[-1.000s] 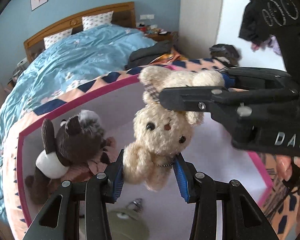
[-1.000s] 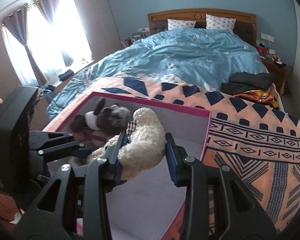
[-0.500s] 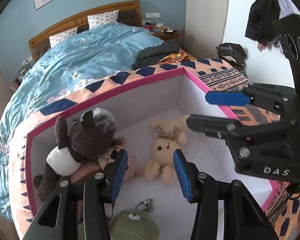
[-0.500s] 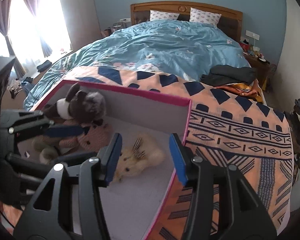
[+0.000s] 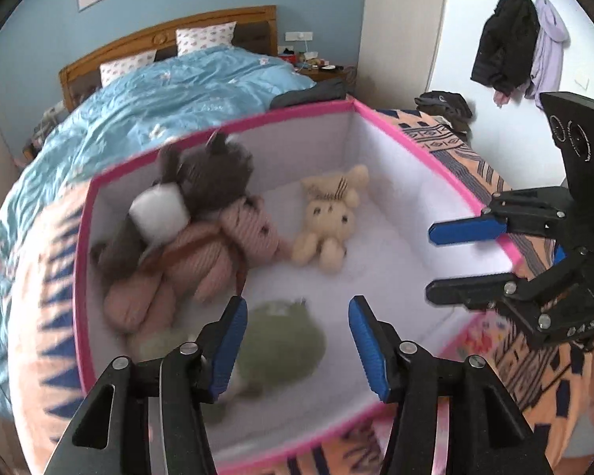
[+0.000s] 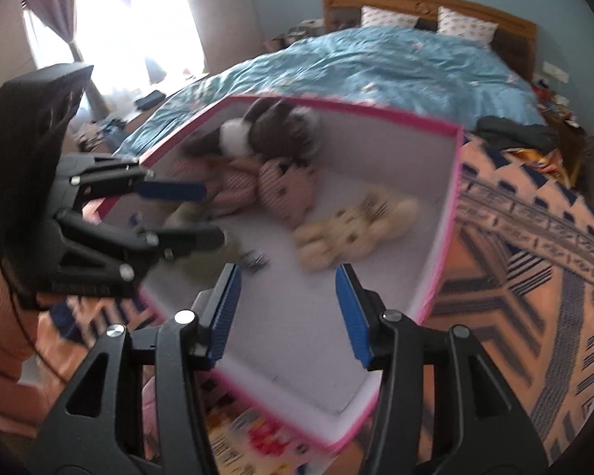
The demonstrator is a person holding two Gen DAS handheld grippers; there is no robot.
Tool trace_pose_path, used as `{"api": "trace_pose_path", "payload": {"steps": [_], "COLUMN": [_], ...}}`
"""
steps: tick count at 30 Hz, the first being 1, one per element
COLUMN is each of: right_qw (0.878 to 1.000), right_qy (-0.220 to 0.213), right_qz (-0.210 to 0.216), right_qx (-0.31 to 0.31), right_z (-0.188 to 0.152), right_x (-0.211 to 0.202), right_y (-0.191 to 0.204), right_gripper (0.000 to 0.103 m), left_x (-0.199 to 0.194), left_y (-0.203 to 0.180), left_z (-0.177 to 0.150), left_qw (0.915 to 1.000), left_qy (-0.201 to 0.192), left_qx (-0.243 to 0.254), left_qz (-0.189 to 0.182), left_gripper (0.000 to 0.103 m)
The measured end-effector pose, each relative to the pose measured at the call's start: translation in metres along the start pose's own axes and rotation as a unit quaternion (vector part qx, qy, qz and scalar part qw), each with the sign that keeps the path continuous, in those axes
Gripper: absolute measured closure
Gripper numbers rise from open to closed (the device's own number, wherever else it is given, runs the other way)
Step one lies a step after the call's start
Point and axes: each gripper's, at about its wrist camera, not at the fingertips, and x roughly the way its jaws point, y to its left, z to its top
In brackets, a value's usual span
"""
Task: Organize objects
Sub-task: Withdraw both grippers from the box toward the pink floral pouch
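Teddy bear (image 5: 328,217), the cream one, now lies flat on the floor of the pink box (image 5: 412,150), just beside the pink striped toy (image 5: 202,253). A second ago your two grippers held it up over the box; you let go, so it is put away. Your left gripper (image 5: 295,340) and right gripper (image 6: 285,312) both hang over the box, jaws wide apart, holding nothing.

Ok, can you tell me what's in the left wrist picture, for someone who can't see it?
A pink-edged storage box on a bed holds soft toys: a cream teddy bear lying alone near the far corner, a brown plush piled on a pink knitted one, and a green toy nearest the camera. The open left claw hovers above, with the open right claw beside it.
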Motion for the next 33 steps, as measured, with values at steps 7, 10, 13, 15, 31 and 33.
{"api": "trace_pose_path", "payload": {"steps": [7, 10, 13, 15, 31, 33], "right_qw": [1.0, 0.999, 0.999, 1.0, 0.997, 0.998], "right_qy": [0.017, 0.017, 0.008, -0.001, -0.057, -0.037], "right_qz": [0.015, 0.027, 0.032, 0.027, 0.05, 0.055], "right_qx": [-0.012, -0.008, 0.0, 0.002, -0.013, 0.001], "right_z": [-0.011, -0.014, -0.021, -0.026, -0.084, -0.089], "right_x": [0.0, -0.004, -0.01, -0.015, -0.044, -0.027], "right_y": [0.021, 0.023, 0.024, 0.027, 0.076, 0.075], "right_gripper": [0.048, 0.048, 0.048, 0.048, 0.042, 0.042], "left_x": [-0.011, -0.014, -0.017, -0.02, -0.051, -0.041], "left_y": [0.016, 0.017, 0.016, 0.015, -0.044, -0.045], "left_z": [-0.024, -0.028, -0.034, -0.039, -0.112, -0.121], "left_qw": [0.9983, 0.9979, 0.9977, 0.9981, 0.9936, 0.9939], "left_qy": [0.006, 0.004, -0.001, -0.011, -0.078, -0.064], "left_qx": [-0.04, -0.043, -0.046, -0.048, 0.021, 0.01], "left_qz": [-0.042, -0.047, -0.049, -0.038, -0.078, -0.09], "left_gripper": [0.048, 0.048, 0.047, 0.047, 0.037, 0.038]}}
